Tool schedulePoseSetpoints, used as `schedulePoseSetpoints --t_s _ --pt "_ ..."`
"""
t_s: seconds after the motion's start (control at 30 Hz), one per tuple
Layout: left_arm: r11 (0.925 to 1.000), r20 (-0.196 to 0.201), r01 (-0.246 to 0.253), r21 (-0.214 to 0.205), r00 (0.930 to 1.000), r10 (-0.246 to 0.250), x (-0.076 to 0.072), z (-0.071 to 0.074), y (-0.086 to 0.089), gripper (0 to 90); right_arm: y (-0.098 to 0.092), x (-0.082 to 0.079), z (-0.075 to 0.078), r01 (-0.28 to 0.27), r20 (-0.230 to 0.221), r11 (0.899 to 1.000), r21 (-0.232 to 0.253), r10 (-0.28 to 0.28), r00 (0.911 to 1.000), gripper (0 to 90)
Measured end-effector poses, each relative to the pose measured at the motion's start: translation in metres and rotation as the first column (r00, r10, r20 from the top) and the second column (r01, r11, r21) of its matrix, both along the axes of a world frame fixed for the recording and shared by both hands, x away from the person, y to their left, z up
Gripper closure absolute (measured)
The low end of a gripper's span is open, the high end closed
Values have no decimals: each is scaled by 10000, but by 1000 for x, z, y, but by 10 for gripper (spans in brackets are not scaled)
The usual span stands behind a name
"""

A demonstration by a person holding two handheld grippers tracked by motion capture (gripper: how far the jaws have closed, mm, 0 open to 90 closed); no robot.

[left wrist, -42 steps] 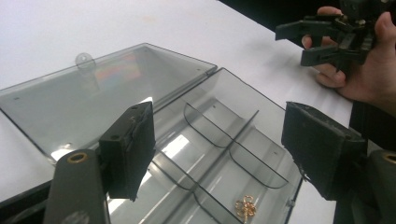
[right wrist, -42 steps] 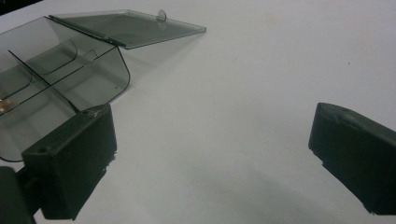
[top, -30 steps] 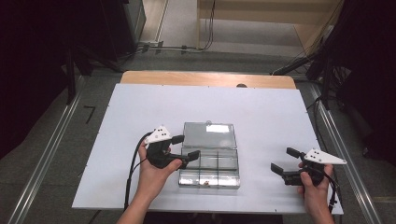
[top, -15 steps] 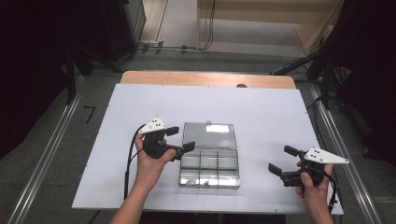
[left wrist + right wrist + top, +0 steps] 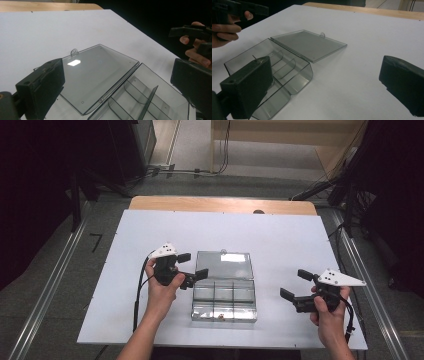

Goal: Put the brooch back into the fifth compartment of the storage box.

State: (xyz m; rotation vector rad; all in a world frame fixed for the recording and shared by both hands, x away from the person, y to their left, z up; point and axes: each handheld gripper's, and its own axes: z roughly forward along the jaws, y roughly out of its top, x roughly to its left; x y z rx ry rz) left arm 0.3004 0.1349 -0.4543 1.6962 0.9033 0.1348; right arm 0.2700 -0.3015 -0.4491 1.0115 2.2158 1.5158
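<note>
My left hand-held gripper [image 5: 192,265] and right hand-held gripper [image 5: 295,284] hang released either side of the clear plastic compartment box [image 5: 224,292], lid flat open on the smooth white bench [image 5: 280,240].

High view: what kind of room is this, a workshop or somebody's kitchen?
Probably a lab or recording workspace, not a kitchen: a bare white table on grey carpet, cables trailing across the floor, and a person holding the left gripper and right gripper.

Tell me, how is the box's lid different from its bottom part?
The lid lies flat on the white table, farther from the person; the bottom part sits nearer. The lid is one smooth sheet with a little tab; the bottom part has walls and dividers making compartments. Both are clear grey plastic, joined along one edge.
</note>
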Motion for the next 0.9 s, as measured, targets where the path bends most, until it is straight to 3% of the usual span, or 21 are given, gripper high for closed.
schedulePoseSetpoints --t_s 0.3,0.6,0.77,0.9 --pt "9997 -278 -136 -217 9995 130 11 -7 2 0 16 17 12 -77 38 9996 284 76 10000 0" --pt "9997 -546 -110 -219 9985 98 18 -14 0 0 34 32 16 -342 -1 9991 263 343 9994 0" --pt "9994 -671 -276 -221 9974 261 24 -17 3 0 45 44 15 -847 -293 9962 221 854 9959 0" --pt "9994 -821 -320 -162 9962 306 26 -22 5 0 53 52 11 -935 -480 9954 207 944 9944 0"
